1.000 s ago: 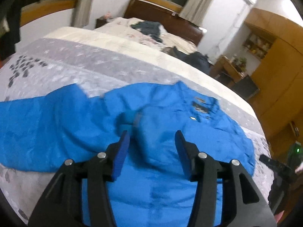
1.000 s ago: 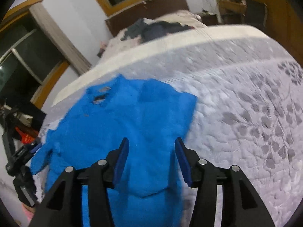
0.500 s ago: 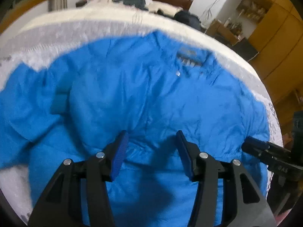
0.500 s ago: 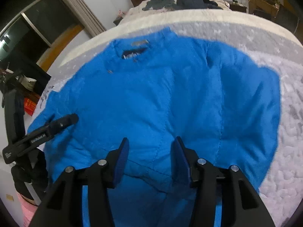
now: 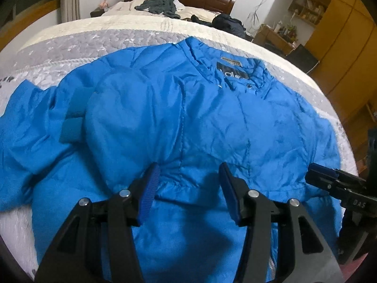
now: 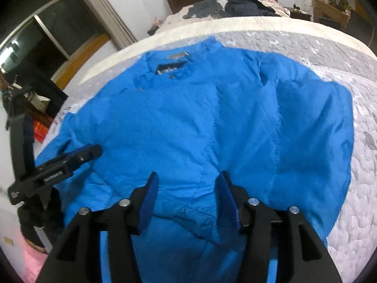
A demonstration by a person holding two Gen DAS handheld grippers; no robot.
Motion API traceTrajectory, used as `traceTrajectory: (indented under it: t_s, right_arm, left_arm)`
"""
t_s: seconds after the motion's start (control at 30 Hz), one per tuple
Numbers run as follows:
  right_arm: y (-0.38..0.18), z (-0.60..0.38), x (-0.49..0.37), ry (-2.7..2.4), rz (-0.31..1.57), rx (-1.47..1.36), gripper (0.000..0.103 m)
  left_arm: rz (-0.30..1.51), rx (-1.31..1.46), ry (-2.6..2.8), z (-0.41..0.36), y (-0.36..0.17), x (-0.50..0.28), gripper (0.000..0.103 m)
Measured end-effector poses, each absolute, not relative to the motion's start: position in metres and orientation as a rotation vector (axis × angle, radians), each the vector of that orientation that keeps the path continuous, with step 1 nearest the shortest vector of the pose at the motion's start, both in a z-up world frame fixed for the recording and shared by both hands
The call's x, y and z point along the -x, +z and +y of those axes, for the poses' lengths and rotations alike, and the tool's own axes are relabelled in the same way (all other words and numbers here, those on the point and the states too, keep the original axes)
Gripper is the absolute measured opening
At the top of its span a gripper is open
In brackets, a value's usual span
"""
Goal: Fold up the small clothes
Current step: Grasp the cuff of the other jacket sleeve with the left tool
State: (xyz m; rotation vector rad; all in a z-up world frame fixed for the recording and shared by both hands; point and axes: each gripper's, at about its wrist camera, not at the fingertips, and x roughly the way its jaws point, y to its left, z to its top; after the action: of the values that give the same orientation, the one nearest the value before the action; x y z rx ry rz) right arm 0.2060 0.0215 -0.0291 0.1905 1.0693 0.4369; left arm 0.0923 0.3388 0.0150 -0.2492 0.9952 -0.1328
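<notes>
Both tongs gape wide: left gripper (image 5: 188, 184) and right gripper (image 6: 187, 191) hover over the blue puffer jacket's (image 5: 212, 122) near hem, grasping nothing. Jacket lies spread across the bed's grey quilt (image 6: 306, 44).

My left gripper (image 5: 187, 188), a black plastic two-finger clamp with blue ribbed pads, points forward and downward with its jaws spread wide; nothing sits between the pads. Each finger (image 5: 150, 184) angles outward from a silver pivot screw, and the two fingers are symmetric about the centre line. My right gripper (image 6: 187, 192), of identical black construction with blue ribbed pads, is held in the same forward, downward pose, jaws likewise spread and empty. From the left wrist view, the right gripper (image 5: 322, 176) appears at the right edge, side-on. From the right wrist view, the left gripper (image 6: 87, 155) appears at the left edge, roughly level with my own.
</notes>
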Motion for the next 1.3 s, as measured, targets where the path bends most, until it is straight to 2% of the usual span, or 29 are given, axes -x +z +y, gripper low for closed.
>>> traceTrajectory:
  t_s: [0.07, 0.13, 0.3, 0.7, 0.83, 1.03, 1.3]
  right_arm:
    - [-0.014, 0.021, -0.201, 0.478, 1.032, -0.222, 0.06]
    - [-0.001, 0.021, -0.195, 0.492, 1.002, -0.223, 0.064]
    - [0.003, 0.027, -0.191, 0.513, 1.001, -0.222, 0.067]
    - [-0.004, 0.06, -0.193, 0.541, 1.038, -0.157, 0.067]
    - [0.0, 0.106, -0.201, 0.598, 1.092, -0.08, 0.067]
    - [0.008, 0.176, -0.219, 0.661, 1.111, -0.04, 0.067]
    - [-0.031, 0.202, -0.242, 0.601, 1.241, -0.038, 0.067]
  left_arm:
    - [0.976, 0.3, -0.146, 0.348, 0.026, -0.084, 0.059]
    - [0.957, 0.333, -0.138, 0.359, 0.036, -0.076, 0.06]
    - [0.88, 0.366, -0.06, 0.41, 0.06, -0.036, 0.068]
    - [0.852, 0.622, 0.296, 0.592, 0.029, 0.074, 0.068]
    - [0.788, 0.772, 0.371, 0.645, 0.021, 0.102, 0.067]
    - [0.735, 0.912, 0.42, 0.693, 0.009, 0.107, 0.066]
    - [0.683, 1.06, 0.376, 0.71, 0.004, 0.122, 0.065]
